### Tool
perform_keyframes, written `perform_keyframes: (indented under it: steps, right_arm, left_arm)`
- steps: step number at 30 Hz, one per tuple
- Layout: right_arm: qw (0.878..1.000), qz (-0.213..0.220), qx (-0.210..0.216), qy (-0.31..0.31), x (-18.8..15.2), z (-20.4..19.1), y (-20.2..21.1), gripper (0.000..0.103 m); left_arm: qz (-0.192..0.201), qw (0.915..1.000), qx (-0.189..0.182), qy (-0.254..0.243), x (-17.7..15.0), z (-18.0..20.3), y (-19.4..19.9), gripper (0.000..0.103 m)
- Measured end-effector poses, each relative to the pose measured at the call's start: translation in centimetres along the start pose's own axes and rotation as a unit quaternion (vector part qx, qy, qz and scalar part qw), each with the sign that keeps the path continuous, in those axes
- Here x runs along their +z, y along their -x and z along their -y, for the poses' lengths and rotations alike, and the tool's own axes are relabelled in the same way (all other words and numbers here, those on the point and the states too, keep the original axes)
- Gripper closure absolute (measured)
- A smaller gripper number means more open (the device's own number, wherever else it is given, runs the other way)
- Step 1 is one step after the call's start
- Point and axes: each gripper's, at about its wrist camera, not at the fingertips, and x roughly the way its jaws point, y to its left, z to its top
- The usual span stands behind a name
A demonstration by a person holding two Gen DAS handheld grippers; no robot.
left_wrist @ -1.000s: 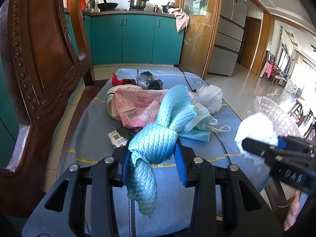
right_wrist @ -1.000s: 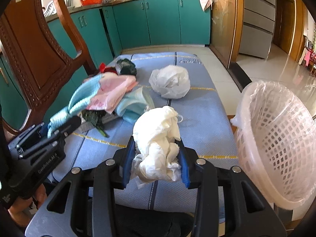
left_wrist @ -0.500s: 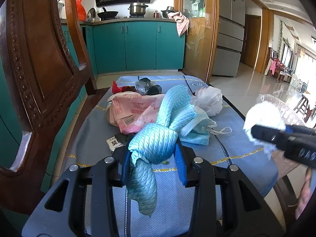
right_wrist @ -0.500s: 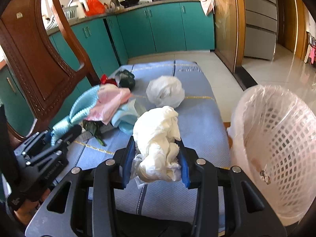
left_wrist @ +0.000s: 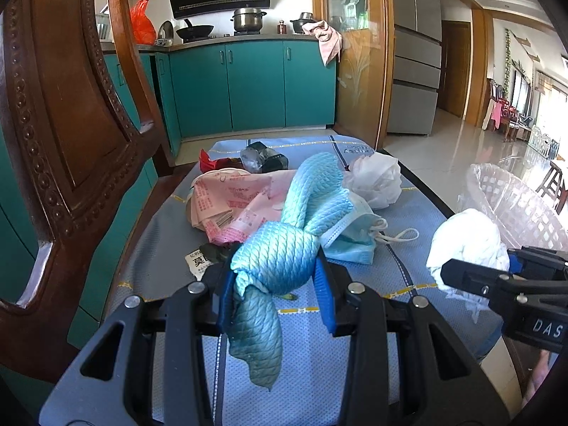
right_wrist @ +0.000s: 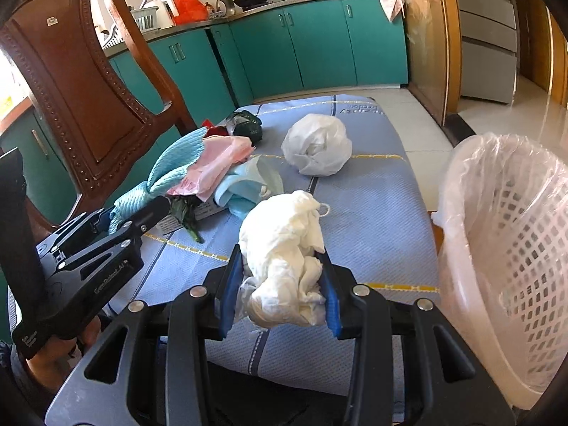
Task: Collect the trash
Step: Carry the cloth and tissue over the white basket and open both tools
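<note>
My left gripper (left_wrist: 275, 291) is shut on a light blue quilted cloth (left_wrist: 284, 248) and holds it above the blue seat cushion (left_wrist: 408, 206). My right gripper (right_wrist: 282, 294) is shut on a crumpled white tissue wad (right_wrist: 284, 248), above the cushion and left of the white lined trash basket (right_wrist: 514, 234). On the cushion lie a pink printed bag (left_wrist: 234, 202), a blue face mask (left_wrist: 355, 234), a white crumpled bag (right_wrist: 317, 143), a dark wrapper (left_wrist: 264, 156) and a red wrapper (left_wrist: 209, 163).
A carved wooden chair back (left_wrist: 64, 124) rises at the left. Teal kitchen cabinets (left_wrist: 255, 81) stand behind, a fridge (left_wrist: 415, 71) at the right. The tiled floor (left_wrist: 461, 149) lies beyond the basket (left_wrist: 514, 206).
Both grippers have risen a little with their loads. The right gripper has edged closer to the basket; both stay shut.
</note>
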Motion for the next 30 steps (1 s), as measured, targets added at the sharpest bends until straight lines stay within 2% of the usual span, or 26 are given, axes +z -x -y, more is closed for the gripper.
perform_keyframes:
  steps: [6, 8, 10, 13, 17, 19, 24, 25, 27, 28, 29, 30]
  right_arm:
    - [1.000, 0.024, 0.000, 0.013, 0.5, 0.0, 1.8, 0.063]
    - [0.999, 0.038, -0.008, 0.017, 0.9, 0.3, 2.9, 0.063]
    - [0.997, 0.070, -0.027, 0.017, 1.5, 1.4, 5.4, 0.063]
    - [0.993, 0.099, -0.070, 0.009, 1.9, 3.9, 8.3, 0.063]
    - [0.984, 0.110, -0.142, -0.021, 1.4, 9.1, 11.4, 0.063]
    - [0.980, 0.102, -0.165, -0.042, 0.9, 11.6, 12.0, 0.063]
    - [0.970, 0.106, -0.200, -0.086, -0.6, 15.9, 14.4, 0.063]
    - [0.969, 0.107, -0.198, -0.097, -0.8, 16.7, 14.9, 0.063]
    - [0.968, 0.104, -0.193, -0.121, -1.2, 18.2, 15.4, 0.061]
    - [0.967, 0.097, -0.196, -0.128, -1.4, 18.9, 15.4, 0.055]
    - [0.967, 0.091, -0.201, -0.130, -1.6, 19.1, 15.3, 0.045]
    - [0.966, 0.085, -0.208, -0.128, -1.6, 19.2, 15.1, 0.041]
  left_arm:
    - [0.011, 0.9995, 0.016, -0.024, -0.1, 0.9, 0.5, 0.064]
    - [0.017, 0.9993, 0.010, -0.031, 0.2, 1.2, 1.1, 0.064]
    - [0.023, 0.9991, -0.004, -0.034, 0.7, 1.6, 1.8, 0.064]
    - [0.026, 0.9981, -0.052, -0.020, 2.3, 2.8, 2.5, 0.064]
    - [0.032, 0.9887, -0.142, -0.038, 4.9, 7.3, 3.1, 0.064]
    - [0.021, 0.9784, -0.200, -0.046, 6.0, 10.2, 2.8, 0.064]
    - [-0.020, 0.9550, -0.285, -0.080, 7.1, 17.4, 0.8, 0.063]
    - [-0.034, 0.9487, -0.300, -0.093, 7.0, 19.1, 0.2, 0.061]
    - [-0.060, 0.9385, -0.322, -0.108, 6.7, 20.9, -0.8, 0.050]
    - [-0.068, 0.9349, -0.329, -0.113, 6.5, 21.7, -1.2, 0.034]
    - [-0.067, 0.9361, -0.326, -0.113, 6.4, 21.8, -1.3, 0.024]
    - [-0.059, 0.9408, -0.315, -0.110, 6.3, 21.5, -1.2, 0.022]
